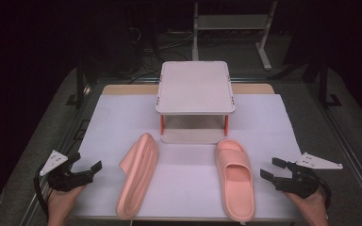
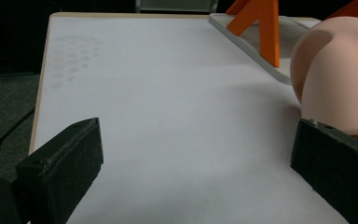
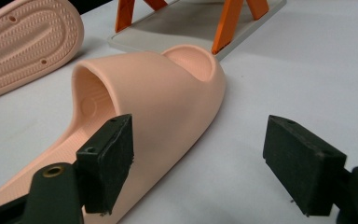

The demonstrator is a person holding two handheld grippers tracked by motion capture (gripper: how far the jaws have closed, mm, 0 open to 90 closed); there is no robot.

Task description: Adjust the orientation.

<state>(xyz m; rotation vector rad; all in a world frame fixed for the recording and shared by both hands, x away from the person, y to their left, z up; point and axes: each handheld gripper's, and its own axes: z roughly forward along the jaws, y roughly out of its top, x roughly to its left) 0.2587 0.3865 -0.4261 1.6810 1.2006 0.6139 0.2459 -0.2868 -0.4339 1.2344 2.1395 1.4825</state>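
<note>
High view: both grippers, left (image 1: 86,165) and right (image 1: 271,168), have fingers spread wide (nothing pinched), flanking two slippers, flipped (image 1: 138,174) and upright (image 1: 235,176), on the counter (image 1: 188,141).

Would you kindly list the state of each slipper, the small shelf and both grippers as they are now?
Left pink foam slipper: tipped on its side, ribbed sole showing.
Right pink foam slipper: upright on its sole, toe toward the shelf.
White two-tier shelf with orange legs: standing, both tiers bare.
Left gripper: open, holding nothing.
Right gripper: open, holding nothing.
</note>
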